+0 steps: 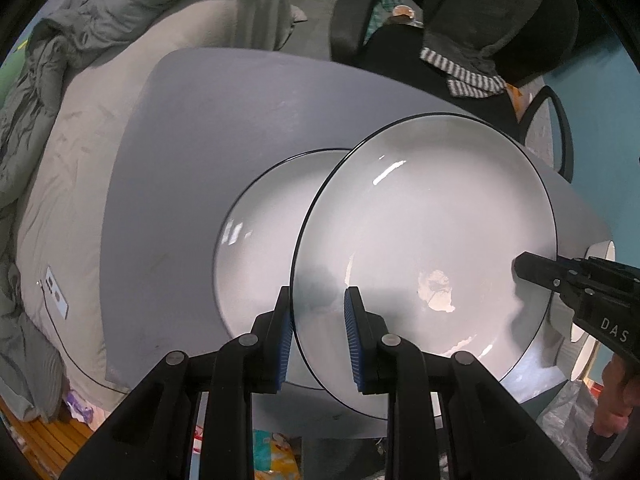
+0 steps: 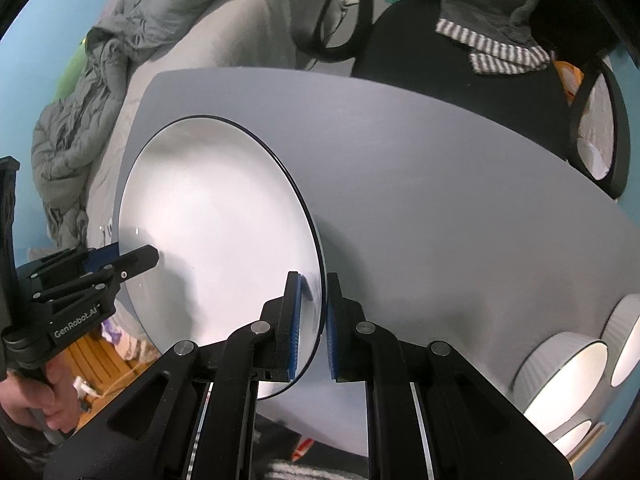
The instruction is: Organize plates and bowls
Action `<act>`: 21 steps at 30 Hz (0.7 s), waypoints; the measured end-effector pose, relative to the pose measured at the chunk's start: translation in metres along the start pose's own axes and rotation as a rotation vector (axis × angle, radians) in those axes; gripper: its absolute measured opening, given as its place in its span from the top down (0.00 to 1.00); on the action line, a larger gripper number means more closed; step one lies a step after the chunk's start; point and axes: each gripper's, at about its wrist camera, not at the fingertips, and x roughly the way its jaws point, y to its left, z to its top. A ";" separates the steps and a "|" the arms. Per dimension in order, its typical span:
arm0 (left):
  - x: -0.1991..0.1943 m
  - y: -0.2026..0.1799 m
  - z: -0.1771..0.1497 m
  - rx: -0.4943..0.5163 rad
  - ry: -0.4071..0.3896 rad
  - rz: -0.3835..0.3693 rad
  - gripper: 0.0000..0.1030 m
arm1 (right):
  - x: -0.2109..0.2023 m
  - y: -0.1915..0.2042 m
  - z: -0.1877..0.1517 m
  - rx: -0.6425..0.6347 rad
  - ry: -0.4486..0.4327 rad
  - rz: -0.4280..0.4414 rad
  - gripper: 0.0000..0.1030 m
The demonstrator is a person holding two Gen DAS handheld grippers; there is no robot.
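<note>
We count two white plates with dark rims; the upper plate (image 1: 424, 240) is raised and tilted, overlapping the lower plate (image 1: 264, 248), which lies flat on the grey table (image 1: 192, 128) just ahead of our left gripper (image 1: 318, 336); that gripper's blue pads straddle the upper plate's near-left rim, pinching it; our right gripper (image 2: 312, 326) closes on the same plate's opposite edge, one pad on each face; three white ribbed bowls (image 2: 560, 372) sit to the right of the right gripper, partly cut off by the frame; we read "GenRobot.AI" on the left gripper's body and "DAS" on the right one's; a chair (image 2: 480, 80) draped with clothes stands beyond the table.
</note>
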 end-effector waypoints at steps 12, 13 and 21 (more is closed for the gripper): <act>0.014 0.040 -0.007 -0.045 0.016 0.007 0.77 | 0.023 0.040 0.012 -0.056 0.032 -0.031 0.89; 0.016 0.042 -0.006 -0.048 0.019 0.007 0.77 | 0.026 0.043 0.013 -0.058 0.036 -0.035 0.89; 0.025 0.048 -0.003 -0.032 0.034 0.015 0.77 | 0.041 0.051 0.017 -0.053 0.060 -0.063 0.89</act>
